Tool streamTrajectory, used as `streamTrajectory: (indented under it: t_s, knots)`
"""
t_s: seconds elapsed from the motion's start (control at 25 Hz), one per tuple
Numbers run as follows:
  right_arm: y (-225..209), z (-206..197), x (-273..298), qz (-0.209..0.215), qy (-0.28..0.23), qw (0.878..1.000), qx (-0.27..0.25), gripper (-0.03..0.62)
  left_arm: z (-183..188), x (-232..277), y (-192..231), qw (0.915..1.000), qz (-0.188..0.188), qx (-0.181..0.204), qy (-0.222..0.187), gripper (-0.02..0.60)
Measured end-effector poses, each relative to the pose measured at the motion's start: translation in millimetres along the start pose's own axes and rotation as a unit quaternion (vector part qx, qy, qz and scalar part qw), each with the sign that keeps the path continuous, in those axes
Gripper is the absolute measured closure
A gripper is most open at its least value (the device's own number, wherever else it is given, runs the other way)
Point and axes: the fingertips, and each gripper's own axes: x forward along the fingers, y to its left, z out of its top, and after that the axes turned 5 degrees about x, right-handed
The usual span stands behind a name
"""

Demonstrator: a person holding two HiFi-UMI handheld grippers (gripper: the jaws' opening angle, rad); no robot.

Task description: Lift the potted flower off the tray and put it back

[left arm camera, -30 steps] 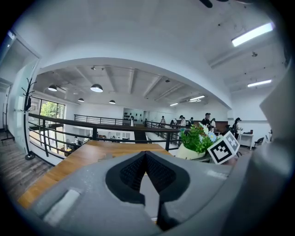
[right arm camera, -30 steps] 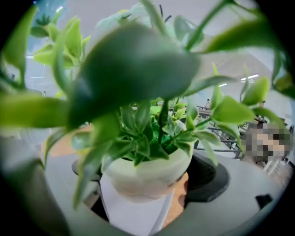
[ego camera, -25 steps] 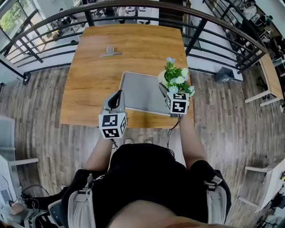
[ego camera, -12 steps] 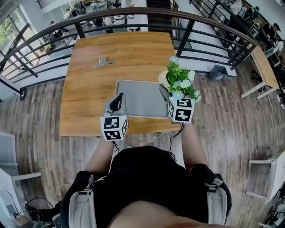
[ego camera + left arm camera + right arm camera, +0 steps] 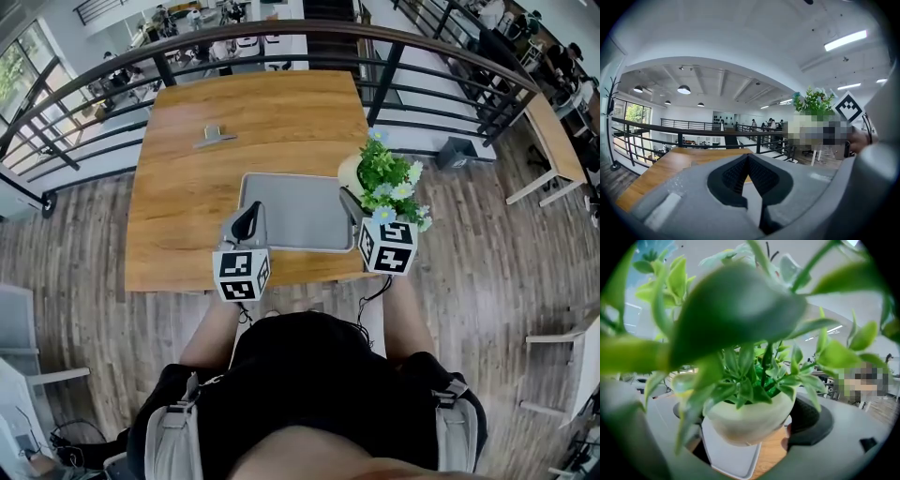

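Green potted flower [image 5: 382, 178] in cream round pot: pale blue and white blossoms. Flat grey tray [image 5: 291, 211]. Orange-brown wooden table [image 5: 187, 178]. Grey left gripper [image 5: 246, 217] and grey right gripper [image 5: 350, 200]: black pads, black-white square markers.

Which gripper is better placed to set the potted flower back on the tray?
Right: the right gripper holds the potted flower near the right edge of the tray; the left gripper is shut and empty.

Grey clip [image 5: 214, 137] on wooden table [image 5: 183, 202]
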Motion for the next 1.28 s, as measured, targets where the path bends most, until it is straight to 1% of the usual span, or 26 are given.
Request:
streamTrajectory:
  t_s: [0.12, 0.36, 0.64, 0.92, 1.28]
  knots:
    - [-2, 3, -3, 0.002, -0.009, 1.000, 0.000, 0.057, -3, -1, -3, 1.0000, 0.001, 0.001, 0.001, 0.571]
    - [0, 4, -3, 0.007, -0.009, 1.000, 0.004, 0.057, -3, -5, -3, 1.0000, 0.006, 0.003, 0.005, 0.571]
    - [9, -2, 15, 0.018, -0.009, 1.000, 0.007, 0.057, -4, -8, -1, 0.9998, 0.017, 0.004, 0.010, 0.571]
    - [28, -20, 44, 0.025, 0.005, 1.000, -0.002, 0.057, -8, -16, 11, 0.9992, 0.037, 0.001, 0.013, 0.571]
    - [52, -54, 76, 0.044, 0.020, 0.999, 0.001, 0.057, -16, -38, 35, 0.9966, 0.080, -0.004, 0.021, 0.571]
